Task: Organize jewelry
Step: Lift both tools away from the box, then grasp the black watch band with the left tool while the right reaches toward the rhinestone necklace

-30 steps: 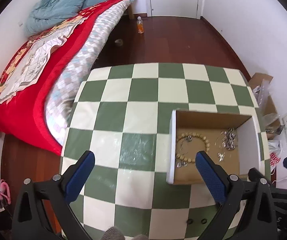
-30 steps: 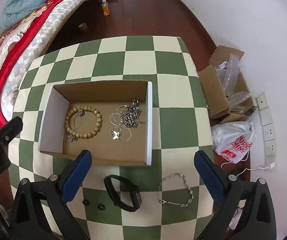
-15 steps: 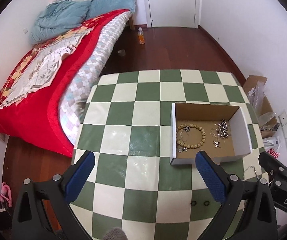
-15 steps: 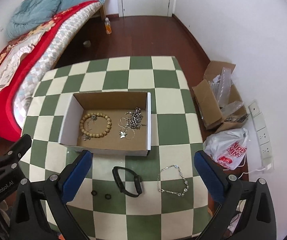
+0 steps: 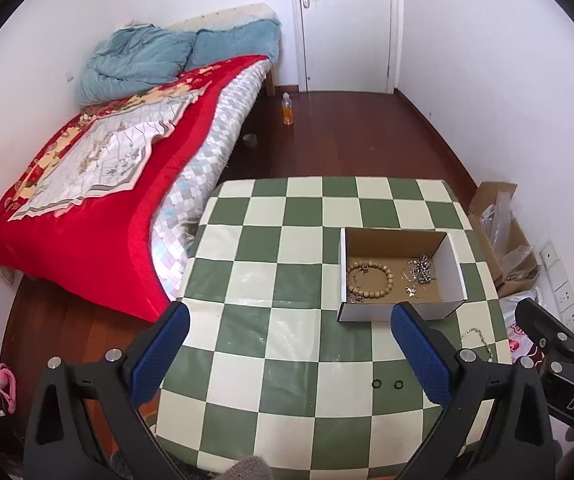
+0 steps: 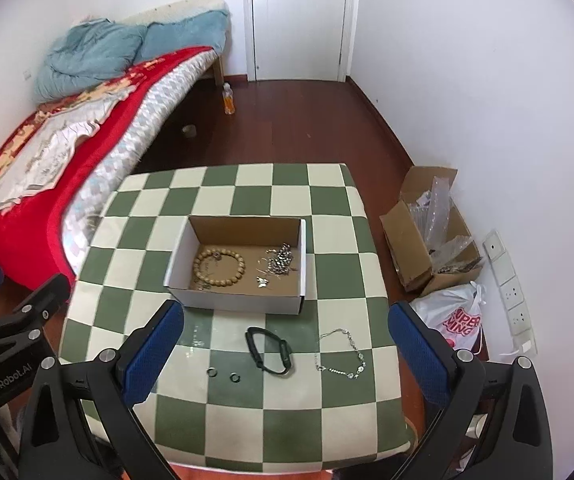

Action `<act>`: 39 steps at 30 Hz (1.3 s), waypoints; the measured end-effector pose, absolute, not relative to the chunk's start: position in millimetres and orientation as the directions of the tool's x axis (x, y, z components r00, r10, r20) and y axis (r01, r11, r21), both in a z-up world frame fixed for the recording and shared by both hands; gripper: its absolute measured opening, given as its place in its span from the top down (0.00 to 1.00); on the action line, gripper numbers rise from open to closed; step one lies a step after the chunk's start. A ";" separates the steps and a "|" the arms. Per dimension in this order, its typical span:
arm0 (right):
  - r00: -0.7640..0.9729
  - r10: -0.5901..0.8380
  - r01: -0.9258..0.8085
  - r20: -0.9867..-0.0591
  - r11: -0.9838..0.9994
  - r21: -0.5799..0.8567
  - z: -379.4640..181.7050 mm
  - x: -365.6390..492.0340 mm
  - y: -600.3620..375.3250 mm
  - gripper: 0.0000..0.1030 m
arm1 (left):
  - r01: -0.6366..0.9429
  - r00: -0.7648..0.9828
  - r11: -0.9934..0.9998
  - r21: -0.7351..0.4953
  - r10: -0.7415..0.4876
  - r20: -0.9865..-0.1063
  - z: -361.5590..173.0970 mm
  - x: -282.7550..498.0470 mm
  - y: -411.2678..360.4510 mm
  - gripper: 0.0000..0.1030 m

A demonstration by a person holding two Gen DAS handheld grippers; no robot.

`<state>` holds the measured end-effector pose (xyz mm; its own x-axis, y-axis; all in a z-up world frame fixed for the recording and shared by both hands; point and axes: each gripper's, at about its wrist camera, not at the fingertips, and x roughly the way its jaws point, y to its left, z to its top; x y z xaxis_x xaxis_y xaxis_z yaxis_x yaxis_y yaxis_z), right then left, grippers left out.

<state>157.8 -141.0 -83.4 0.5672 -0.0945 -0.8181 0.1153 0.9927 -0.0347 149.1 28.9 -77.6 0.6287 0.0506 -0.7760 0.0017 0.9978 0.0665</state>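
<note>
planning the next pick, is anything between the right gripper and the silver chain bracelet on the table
Nothing visible. The silver chain bracelet lies alone on the checkered table, in front of the box, beside the black band. The right gripper is open above it.

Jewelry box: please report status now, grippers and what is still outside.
Both grippers open, empty, above table. Box holds bead bracelet and silver pieces. Outside: black band, chain, two rings. Nothing in the way.
</note>
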 end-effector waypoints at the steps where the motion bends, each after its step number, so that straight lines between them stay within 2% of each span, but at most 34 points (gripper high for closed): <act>1: 0.573 -0.088 0.115 -0.815 0.993 -0.026 -79.8 154.0 -140.3 0.00 | -0.002 0.638 0.998 0.069 0.054 -0.768 -73.3 144.2 29.5 0.00; 9: 0.540 -0.037 0.148 -0.841 0.988 0.052 -92.1 134.0 -159.0 0.00 | -0.031 0.672 0.991 0.127 0.114 -0.731 -73.4 128.5 21.8 0.00; 11: 0.516 -0.039 0.170 -0.856 0.984 0.058 -107.8 132.0 -171.6 0.06 | -0.025 0.655 0.991 0.132 0.116 -0.747 -86.9 130.0 17.9 0.00; 12: 0.500 -0.023 0.178 -0.866 0.981 0.077 -118.5 130.3 -181.1 0.20 | -0.019 0.638 0.992 0.127 0.109 -0.762 -94.8 131.3 16.4 0.00; 13: 0.487 -0.015 0.183 -0.874 0.979 0.085 -127.4 130.1 -187.4 0.39 | -0.017 0.620 0.992 0.124 0.108 -0.777 -104.3 133.4 14.9 0.00; 15: 0.438 -0.017 0.217 -0.899 0.972 0.088 -151.8 129.5 -205.5 0.51 | -0.016 0.590 0.989 0.146 0.127 -0.797 -123.8 137.4 9.9 0.00; 21: 0.317 -0.021 0.310 -0.948 0.947 0.083 -223.0 135.1 -258.8 0.51 | 0.009 0.476 0.985 0.171 0.146 -0.867 -181.0 157.1 -10.0 0.00; 31: 0.173 -0.053 0.347 -0.983 0.938 0.011 -307.9 162.7 -289.2 0.51 | 0.091 0.288 0.996 0.017 -0.010 -0.958 -249.6 199.3 -67.0 0.01; 37: 0.178 -0.072 0.347 -0.981 0.938 -0.006 -317.6 171.1 -290.7 0.52 | 0.135 0.210 0.991 0.003 -0.025 -0.977 -276.7 211.4 -93.5 0.24; 39: 0.180 -0.083 0.339 -0.980 0.941 -0.018 -318.6 172.8 -288.9 0.54 | 0.146 0.203 0.989 0.003 -0.027 -0.979 -281.0 211.4 -98.3 0.25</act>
